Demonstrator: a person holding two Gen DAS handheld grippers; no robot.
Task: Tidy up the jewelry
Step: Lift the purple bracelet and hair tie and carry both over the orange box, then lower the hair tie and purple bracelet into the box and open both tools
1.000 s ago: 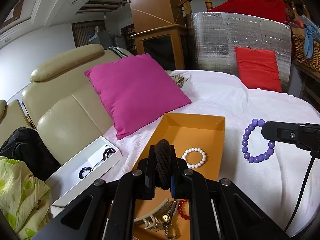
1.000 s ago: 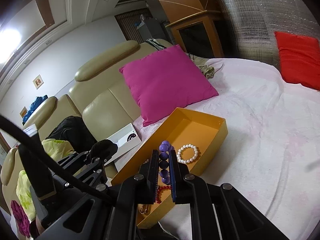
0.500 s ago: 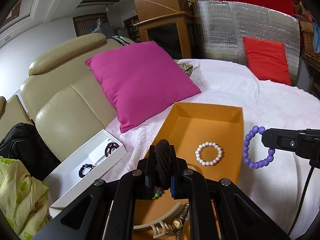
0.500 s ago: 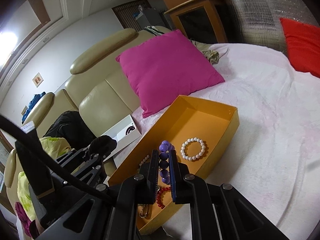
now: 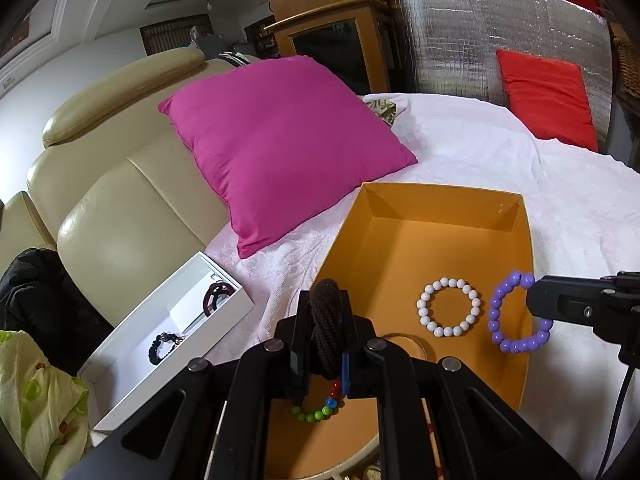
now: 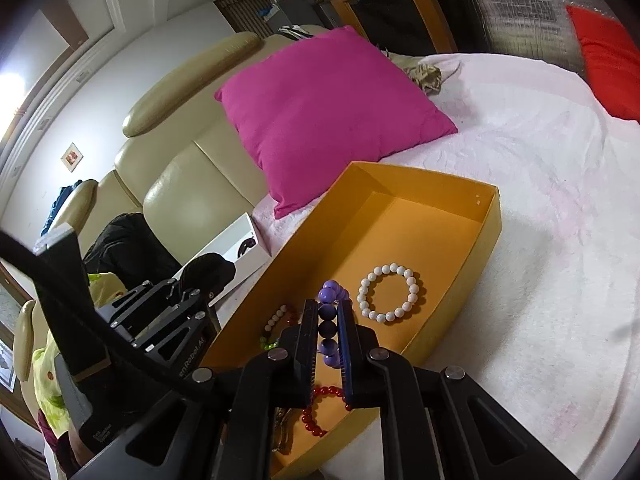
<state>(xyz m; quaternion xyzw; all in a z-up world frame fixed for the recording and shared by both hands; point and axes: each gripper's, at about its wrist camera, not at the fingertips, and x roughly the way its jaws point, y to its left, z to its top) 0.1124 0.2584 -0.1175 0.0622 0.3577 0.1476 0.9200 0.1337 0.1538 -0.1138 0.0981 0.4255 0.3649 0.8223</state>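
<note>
An orange box lies on the white bed cover. In it are a white bead bracelet, a red bead bracelet and a green bead bracelet. My left gripper is shut on a dark brown hair tie, above the box's near left part. My right gripper is shut on a purple bead bracelet and holds it above the box, beside the white bracelet. The right gripper's finger shows at the right of the left wrist view.
A white box with two dark bracelets sits left of the orange box, by the beige sofa. A pink cushion lies behind the boxes. A red cushion leans at the back right. Green cloth lies at the left.
Both grippers have moved forward over the orange box with their loads. The purple bracelet now hangs over the box instead of over the bed cover to its right.
</note>
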